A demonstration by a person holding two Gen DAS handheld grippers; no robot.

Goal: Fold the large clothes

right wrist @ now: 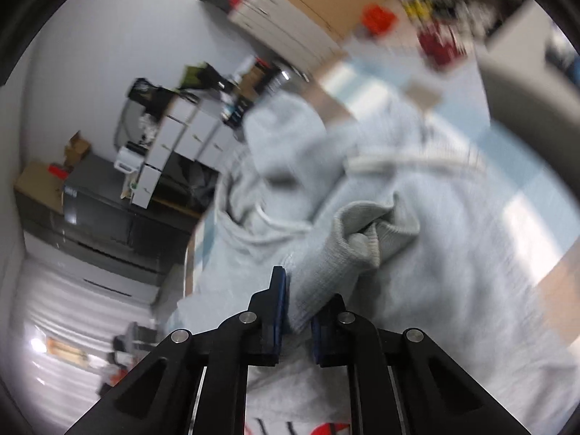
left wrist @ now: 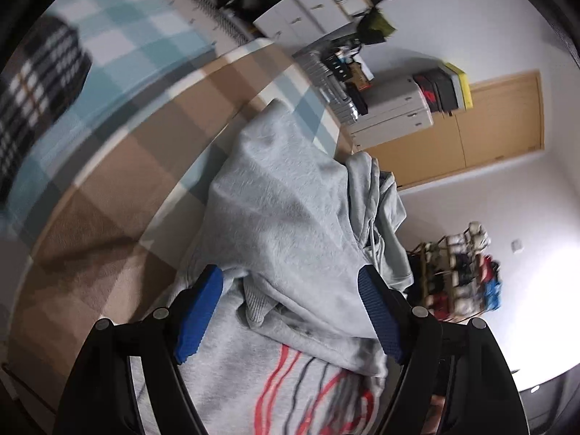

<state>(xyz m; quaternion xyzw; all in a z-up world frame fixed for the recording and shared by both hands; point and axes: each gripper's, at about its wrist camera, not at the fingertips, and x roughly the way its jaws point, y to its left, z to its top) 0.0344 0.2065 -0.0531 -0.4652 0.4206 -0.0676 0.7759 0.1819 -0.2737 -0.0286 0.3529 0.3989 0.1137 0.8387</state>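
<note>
1. A grey hoodie (left wrist: 290,195) is seen lying bunched on a checked bedcover (left wrist: 119,152) of blue, brown and white squares.
2. A red and dark line print (left wrist: 290,391) is shown on the part of the hoodie nearest the left camera.
3. The left gripper (left wrist: 290,290) is held over the hoodie with its blue-padded fingers (left wrist: 203,308) standing wide apart; folded cloth lies between them, but whether the pads press on it cannot be told.
4. The right gripper (right wrist: 297,301) is closed on a ribbed cuff (right wrist: 326,261) of the hoodie, the cloth being pinched between its fingers (right wrist: 280,301).
5. The cuff's open end (right wrist: 369,232) is seen crumpled just beyond the right fingers.
6. A white drawstring (right wrist: 275,223) is seen lying across the hood folds, left of the cuff.
7. A dark plaid garment (left wrist: 40,90) is seen well apart from the hoodie, at the far left of the left view.
8. White drawer units (left wrist: 391,112) and a wooden door (left wrist: 500,123) are seen beyond the bed.
</note>
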